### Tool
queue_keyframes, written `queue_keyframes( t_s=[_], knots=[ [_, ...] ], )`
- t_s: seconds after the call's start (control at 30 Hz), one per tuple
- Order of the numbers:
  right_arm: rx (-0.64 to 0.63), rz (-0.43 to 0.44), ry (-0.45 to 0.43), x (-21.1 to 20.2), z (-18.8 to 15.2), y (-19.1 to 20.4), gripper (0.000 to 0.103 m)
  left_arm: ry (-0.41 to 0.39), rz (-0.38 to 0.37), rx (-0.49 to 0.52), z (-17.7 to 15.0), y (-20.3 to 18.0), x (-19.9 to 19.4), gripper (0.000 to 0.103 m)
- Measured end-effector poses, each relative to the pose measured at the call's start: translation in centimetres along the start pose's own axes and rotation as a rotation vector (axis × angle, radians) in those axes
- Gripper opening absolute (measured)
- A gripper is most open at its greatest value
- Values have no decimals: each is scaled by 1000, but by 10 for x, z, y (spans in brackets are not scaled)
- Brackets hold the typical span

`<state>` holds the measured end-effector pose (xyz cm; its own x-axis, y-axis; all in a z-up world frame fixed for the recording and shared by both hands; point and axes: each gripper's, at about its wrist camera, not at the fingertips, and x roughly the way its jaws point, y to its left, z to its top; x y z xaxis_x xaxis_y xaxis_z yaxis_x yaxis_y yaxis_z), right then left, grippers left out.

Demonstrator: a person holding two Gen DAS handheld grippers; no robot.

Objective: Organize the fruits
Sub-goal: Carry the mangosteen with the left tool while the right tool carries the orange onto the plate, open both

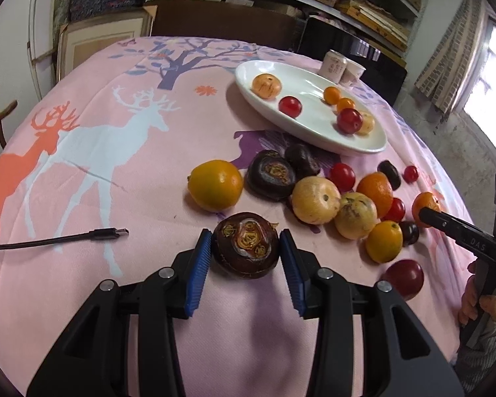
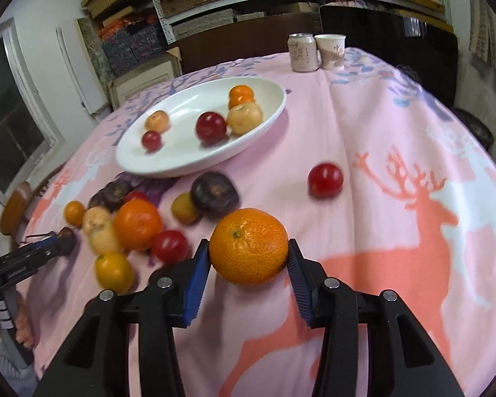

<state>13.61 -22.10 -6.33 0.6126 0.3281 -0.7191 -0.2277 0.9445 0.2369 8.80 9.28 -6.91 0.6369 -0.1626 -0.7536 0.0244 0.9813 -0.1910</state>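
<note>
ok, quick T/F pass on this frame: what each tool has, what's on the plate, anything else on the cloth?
1. The left tool has a dark purple-brown round fruit between its blue pads. True.
2. The right tool is empty. False: it is shut on a large orange mandarin.
3. The white oval plate holds no fruit. False: several small orange, red and pale yellow fruits already lie in it.
4. A black cable with a plug end lies on the pink deer-print tablecloth, left of the left tool. True.
5. A pink drink can and a paper cup stand side by side beyond the plate. True.
</note>
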Motion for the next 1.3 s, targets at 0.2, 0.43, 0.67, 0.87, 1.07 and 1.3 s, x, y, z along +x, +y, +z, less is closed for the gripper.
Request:
queue_keyframes(
  t_s=[0.2, 0.43, 0.67, 0.87, 1.07, 1.3],
  knots=[
    [-5, 64, 5, -15, -22, 3, 47, -2, -45, 63, -8, -26, -6, 41],
    [11, 90, -34, -28, -11, 0, 47, -2, -114, 96, 11, -53, -6, 41],
    [-23, 100, -117, -41, 37, 6, 47, -79, -84, 146, 87, -73, -1, 41],
    [-95, 112, -163, -33, 99, 22, 47, -99, -64, 138, 172, -79, 30, 41],
    [-140, 141, -105, 17, 133, 43, 47, -60, -61, 164, 240, -93, 92, 41],
    [-167, 162, -26, 66, 135, 57, 47, 29, -53, 164, 258, -102, 166, 41]
  ],
)
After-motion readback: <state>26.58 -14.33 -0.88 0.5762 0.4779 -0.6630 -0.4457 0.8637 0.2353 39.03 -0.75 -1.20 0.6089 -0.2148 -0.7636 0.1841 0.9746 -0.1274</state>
